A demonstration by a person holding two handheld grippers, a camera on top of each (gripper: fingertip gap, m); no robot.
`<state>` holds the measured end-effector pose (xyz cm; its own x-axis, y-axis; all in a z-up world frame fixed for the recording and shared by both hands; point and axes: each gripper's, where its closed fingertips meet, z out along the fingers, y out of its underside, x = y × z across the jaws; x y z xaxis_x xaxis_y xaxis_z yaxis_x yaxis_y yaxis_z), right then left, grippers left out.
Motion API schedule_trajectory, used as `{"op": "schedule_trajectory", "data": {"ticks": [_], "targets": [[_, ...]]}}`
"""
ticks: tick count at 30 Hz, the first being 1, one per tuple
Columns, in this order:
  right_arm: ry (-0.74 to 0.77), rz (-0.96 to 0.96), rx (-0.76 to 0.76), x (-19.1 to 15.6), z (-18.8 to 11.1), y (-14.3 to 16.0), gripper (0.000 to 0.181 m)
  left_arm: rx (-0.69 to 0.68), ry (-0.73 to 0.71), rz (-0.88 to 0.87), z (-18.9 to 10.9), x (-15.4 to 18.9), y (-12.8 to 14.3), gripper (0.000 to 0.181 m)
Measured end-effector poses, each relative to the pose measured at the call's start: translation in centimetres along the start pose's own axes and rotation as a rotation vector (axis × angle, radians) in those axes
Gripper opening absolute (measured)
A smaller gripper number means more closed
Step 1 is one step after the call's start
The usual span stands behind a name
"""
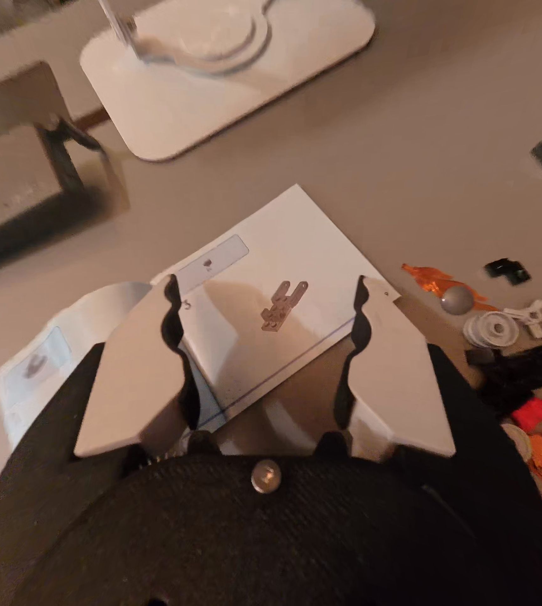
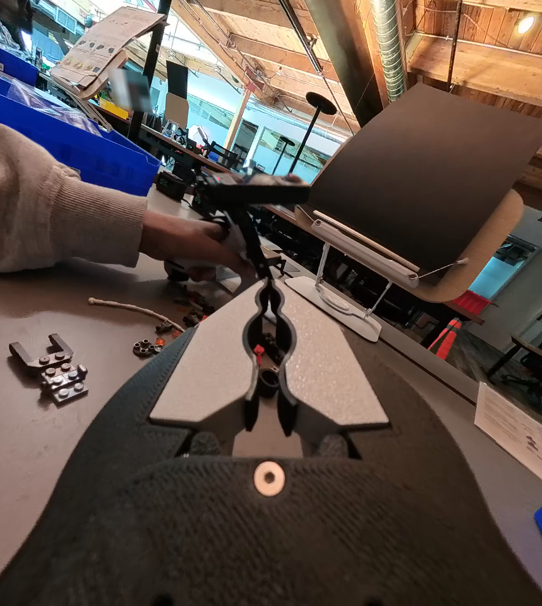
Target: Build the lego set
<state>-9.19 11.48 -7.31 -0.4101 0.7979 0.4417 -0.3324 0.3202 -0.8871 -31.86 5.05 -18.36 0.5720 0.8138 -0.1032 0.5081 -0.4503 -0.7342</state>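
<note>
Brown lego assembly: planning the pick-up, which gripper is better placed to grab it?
Probably right: the assembly lies just beside the right gripper, though it is shut. The left gripper hangs open over the booklet.

An instruction booklet (image 1: 273, 314) lies open on the bench (image 1: 394, 170), below the left tool (image 1: 264, 288). To its right sits a scatter of loose pieces (image 1: 505, 344). Behind the booklet stands the base plate of a stand (image 1: 197, 108), and left of that a box-like device (image 1: 17, 183). Seen from the right tool (image 2: 268, 292), a small brick assembly (image 2: 53, 370) rests on the bench to the left, a cord (image 2: 135, 310) beyond it, and the stand carries a tilted board (image 2: 420, 183) at the right.
</note>
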Motion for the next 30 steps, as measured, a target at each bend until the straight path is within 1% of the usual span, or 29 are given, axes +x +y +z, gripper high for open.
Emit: {"op": "schedule_trajectory", "data": {"ticks": [1, 2, 3, 6, 7, 9, 13, 15, 17, 20, 22, 23, 24, 25, 26, 28, 29, 30], "targets": [[-0.003, -0.005, 0.004, -0.1, -0.1, -0.1, 0.0, -0.046, 0.014, -0.013, 0.6, 0.3, 0.7, 0.109], [-0.005, -0.006, 0.009, -0.2, -0.2, -0.1, 0.0, -0.051, 0.053, -0.042, 0.7, 0.7, 0.6, 0.102], [-0.006, -0.005, 0.015, -0.3, -0.3, -0.3, 0.0, -0.064, 0.077, -0.064, 0.8, 0.9, 0.8, 0.1], [-0.002, 0.01, 0.029, -0.2, -0.6, -0.5, 0.0, -0.074, 0.071, -0.055, 0.8, 0.6, 0.9, 0.097], [-0.001, 0.017, 0.033, -0.2, -0.6, -0.6, 0.0, -0.068, 0.06, -0.06, 0.8, 0.3, 0.8, 0.087], [-0.001, 0.026, 0.039, -0.1, -0.7, -0.6, 0.0, -0.048, 0.037, -0.061, 0.9, -0.2, 0.6, 0.052], [-0.005, 0.028, 0.043, -0.3, -0.7, -0.7, 0.0, -0.052, -0.048, 0.017, 0.9, -0.7, 0.7, 0.006], [-0.008, 0.021, 0.042, -0.4, -0.7, -0.7, 0.0, -0.059, -0.073, 0.054, 0.9, -0.7, 0.7, 0.005], [-0.009, 0.015, 0.043, -0.5, -0.7, -0.7, 0.0, -0.062, -0.051, 0.033, 0.9, -0.7, 0.7, 0.005], [-0.006, 0.015, 0.046, -0.6, -0.8, -0.7, 0.0, -0.088, 0.05, -0.041, 0.0, -0.2, 1.1, 0.003], [-0.003, 0.018, 0.047, -0.6, -0.8, -0.8, 0.0, -0.039, 0.115, -0.085, -1.2, 0.3, 0.6, 0.0], [-0.002, 0.018, 0.044, -0.6, -0.7, -0.7, 0.0, 0.011, 0.13, -0.096, -1.8, 0.5, -0.1, 0.01], [-0.003, 0.016, 0.041, -0.6, -0.7, -0.7, 0.0, 0.061, 0.157, -0.09, -2.2, 0.9, -0.8, 0.041], [-0.004, 0.012, 0.038, -0.7, -0.6, -0.6, 0.0, 0.08, 0.174, -0.086, -2.3, 1.4, -1.1, 0.069], [-0.005, 0.006, 0.035, -0.8, -0.5, -0.6, 0.0, 0.065, 0.184, -0.083, -1.9, 1.8, -1.0, 0.094], [-0.003, -0.005, 0.035, -0.9, -0.5, -0.6, 0.0, -0.02, 0.197, -0.084, -0.5, 2.5, 0.1, 0.115], [-0.003, -0.009, 0.04, -0.9, -0.6, -0.7, 0.0, -0.063, 0.174, -0.073, 0.3, 2.5, 0.8, 0.12], [-0.006, -0.01, 0.046, -1.0, -0.6, -0.8, 0.0, -0.071, 0.107, -0.033, 0.8, 1.8, 0.9, 0.113]]}}
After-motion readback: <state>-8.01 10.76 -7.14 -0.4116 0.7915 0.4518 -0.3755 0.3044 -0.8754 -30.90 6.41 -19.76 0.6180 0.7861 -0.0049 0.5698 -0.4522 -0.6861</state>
